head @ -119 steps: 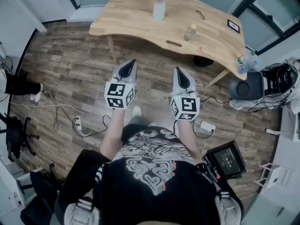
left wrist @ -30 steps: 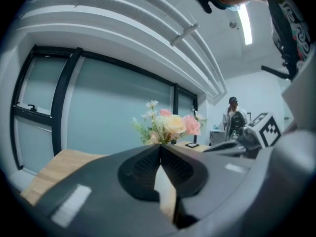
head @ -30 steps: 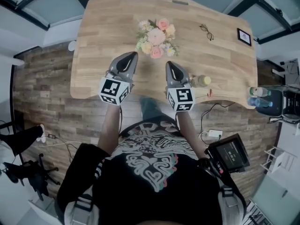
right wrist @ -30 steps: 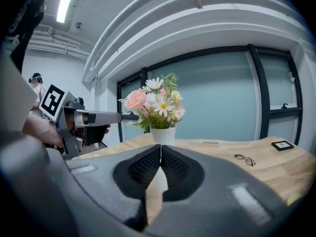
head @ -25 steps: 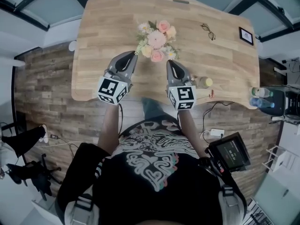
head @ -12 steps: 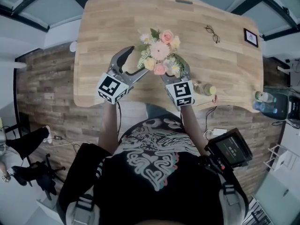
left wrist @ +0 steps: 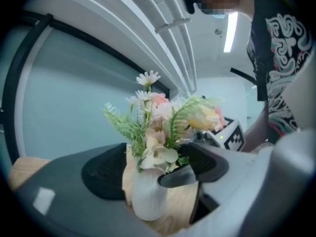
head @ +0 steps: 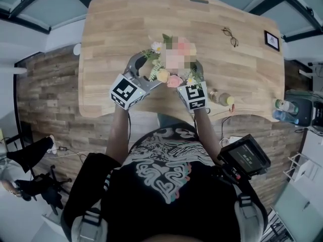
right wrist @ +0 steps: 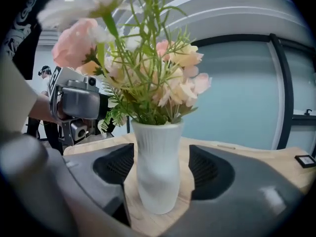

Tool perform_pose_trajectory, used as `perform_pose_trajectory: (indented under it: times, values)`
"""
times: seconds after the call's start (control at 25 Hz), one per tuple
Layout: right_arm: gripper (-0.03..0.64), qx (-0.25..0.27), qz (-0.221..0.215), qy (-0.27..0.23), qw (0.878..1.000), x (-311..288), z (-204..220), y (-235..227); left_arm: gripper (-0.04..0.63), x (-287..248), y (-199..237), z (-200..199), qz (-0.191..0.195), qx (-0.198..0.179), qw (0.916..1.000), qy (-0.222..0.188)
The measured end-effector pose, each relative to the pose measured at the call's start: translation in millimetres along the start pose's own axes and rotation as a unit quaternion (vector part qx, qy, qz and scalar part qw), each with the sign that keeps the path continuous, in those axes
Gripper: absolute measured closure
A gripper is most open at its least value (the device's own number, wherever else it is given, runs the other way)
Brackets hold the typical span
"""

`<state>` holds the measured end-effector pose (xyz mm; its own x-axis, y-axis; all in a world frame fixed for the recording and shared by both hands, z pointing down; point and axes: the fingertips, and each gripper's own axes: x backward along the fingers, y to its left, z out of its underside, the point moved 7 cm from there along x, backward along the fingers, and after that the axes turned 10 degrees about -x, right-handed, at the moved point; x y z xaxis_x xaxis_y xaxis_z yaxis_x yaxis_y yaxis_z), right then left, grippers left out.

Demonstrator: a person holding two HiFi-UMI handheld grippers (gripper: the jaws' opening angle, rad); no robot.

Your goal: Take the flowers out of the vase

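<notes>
The person is reaching both bare forearms forward over the near edge of the worktop (head: pixel 111 29), one tool in each hand. The left tool (head: pixel 146 69) and the right tool (head: pixel 187 75) are pointing away from the body, dipping slightly and angling inward, so they are closing in on the same spot from either side. Each marker cube is facing up towards the head camera.

Both tools have just been opening their jaws and are now standing wide. In the right gripper view, the vase (right wrist: pixel 158 172) is sitting between the two pads with bare wood showing on both sides of it. In the left gripper view the same vase is also standing between the jaws. One jaw tip is crossing in front of its neck there, and I cannot tell whether it is touching.

There are two tools, one white ribbed vase and one mixed bunch of flowers (right wrist: pixel 163 83). One pair of spectacles (head: pixel 230 36), one small bottle (head: pixel 222 98) and one picture frame (head: pixel 271 40) are lying further right.

The vase is standing upright near the middle of the worktop, with its long axis vertical and its mouth up. The flowers are still sitting in it, their stems rising from the mouth and fanning outward, with pink, cream and white heads uppermost.
</notes>
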<state>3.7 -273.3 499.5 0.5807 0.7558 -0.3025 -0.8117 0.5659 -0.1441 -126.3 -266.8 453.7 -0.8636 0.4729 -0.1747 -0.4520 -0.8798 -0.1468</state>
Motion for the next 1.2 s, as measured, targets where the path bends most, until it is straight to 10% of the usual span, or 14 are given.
perform_pose_trajectory:
  times: [0.8, 1.0, 1.2]
  values:
    - [0.322, 0.042, -0.013, -0.003, 0.999, -15, -1, 8, 0.24, -23, 5, -7, 0.032, 0.001, 0.999, -0.031]
    - [0.324, 0.04, -0.015, -0.001, 0.999, -16, -1, 8, 0.432, -21, 6, -7, 0.015, -0.029, 0.9994, -0.012]
    - [0.325, 0.04, -0.015, -0.003, 0.999, -15, -1, 8, 0.489, -21, 4, -11, -0.011, -0.015, 0.9998, -0.009]
